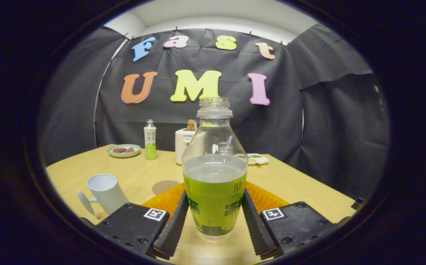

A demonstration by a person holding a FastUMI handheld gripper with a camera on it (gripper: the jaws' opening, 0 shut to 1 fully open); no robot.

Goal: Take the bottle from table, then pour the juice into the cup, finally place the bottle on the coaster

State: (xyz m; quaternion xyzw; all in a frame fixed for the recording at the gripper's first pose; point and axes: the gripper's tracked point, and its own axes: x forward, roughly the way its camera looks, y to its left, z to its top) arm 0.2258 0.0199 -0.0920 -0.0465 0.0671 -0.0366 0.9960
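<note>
Bottle [214,173] upright, uncapped, between the two fingers of the gripper [214,217]; both fingers lie against its green-labelled sides and appear clamped on it, though the exact contact at the pads is hard to confirm through the clear plastic; liquid fills roughly the lower half; whether the bottle's base rests on the table or hangs just above it cannot be told. Orange coaster [268,198] lies directly behind the bottle, its middle hidden by the bottle and the fingers, only its two flanks showing; whether the bottle's base overlaps it cannot be told. White cup [106,191] stands on the table left of the fingers, tilted by the lens, handle pointing left, its foot cut off by the gripper body; inside not visible. Farther back: a small dish [124,150] with dark brownish pieces, hard to identify; beside it a second, smaller bottle [150,140] with a white and green label, capped; a white appliance [183,145] partly hidden behind the held bottle, something brown sticking out of its top; a pale shallow tray [257,159] to the right, contents unclear. Table [308,187] is light wood-grain, far corner visible; black cloth wall behind and on both sides; a strip of white ceiling above the cloth.
</note>
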